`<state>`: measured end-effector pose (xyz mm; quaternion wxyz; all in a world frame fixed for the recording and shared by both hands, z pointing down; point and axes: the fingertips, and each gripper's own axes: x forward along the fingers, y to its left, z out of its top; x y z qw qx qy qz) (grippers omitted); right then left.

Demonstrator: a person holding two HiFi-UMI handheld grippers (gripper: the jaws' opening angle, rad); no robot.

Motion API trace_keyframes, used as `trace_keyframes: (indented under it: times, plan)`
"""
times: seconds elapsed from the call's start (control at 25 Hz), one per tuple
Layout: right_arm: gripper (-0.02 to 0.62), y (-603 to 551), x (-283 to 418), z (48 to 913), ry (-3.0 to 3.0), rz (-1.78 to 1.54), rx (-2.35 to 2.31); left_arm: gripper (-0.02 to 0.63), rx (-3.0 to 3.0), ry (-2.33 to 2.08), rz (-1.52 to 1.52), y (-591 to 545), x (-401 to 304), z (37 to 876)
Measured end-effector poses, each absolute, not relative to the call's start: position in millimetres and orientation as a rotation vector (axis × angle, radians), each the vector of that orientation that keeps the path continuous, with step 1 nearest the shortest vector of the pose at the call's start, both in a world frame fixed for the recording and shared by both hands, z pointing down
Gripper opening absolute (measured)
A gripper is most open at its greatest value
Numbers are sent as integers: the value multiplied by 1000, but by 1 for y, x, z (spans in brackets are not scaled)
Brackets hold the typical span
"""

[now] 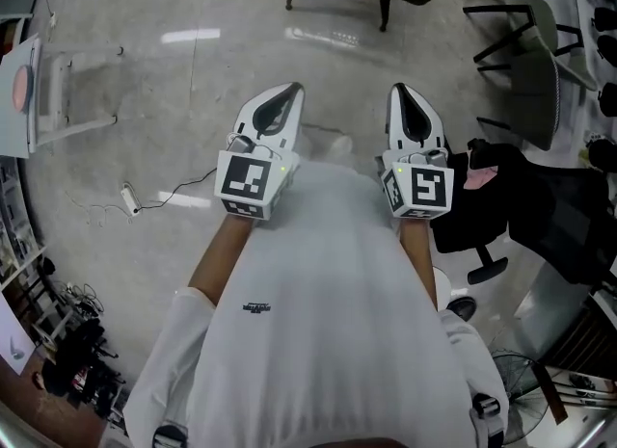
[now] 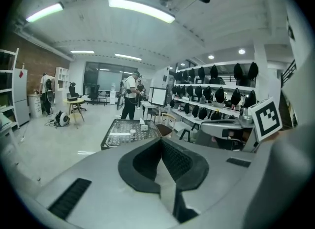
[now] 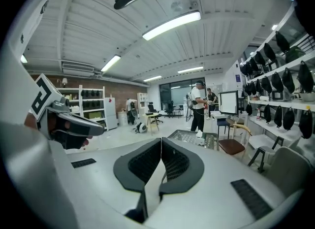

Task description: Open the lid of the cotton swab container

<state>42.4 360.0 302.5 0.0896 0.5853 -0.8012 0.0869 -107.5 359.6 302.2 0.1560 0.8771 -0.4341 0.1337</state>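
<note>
Left hand-held gripper [image 1: 287, 92], right hand-held gripper [image 1: 404, 92] closed, seemingly empty.

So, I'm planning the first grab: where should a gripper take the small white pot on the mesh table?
Likely its round side wall, coming in level from the table's near edge: the pot stands upright on the table, with a box behind it and bare mesh just in front. From here the lid is too small to make out.

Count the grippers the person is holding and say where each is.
2. The left gripper sits left in the head view, the right gripper beside it on the right; both shut, empty.
</note>
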Motion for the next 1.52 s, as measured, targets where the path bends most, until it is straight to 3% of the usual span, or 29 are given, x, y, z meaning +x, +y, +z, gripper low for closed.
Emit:
trace_keyframes:
  times: [0.96,1.52]
  plan:
    - [2,307,-75,293,-2323,154,1753,5,2514,-1231,240,297,-228,301]
    - [2,191,-46,305,-2352,144,1715,3,2460,-1278,245,190,-210,317]
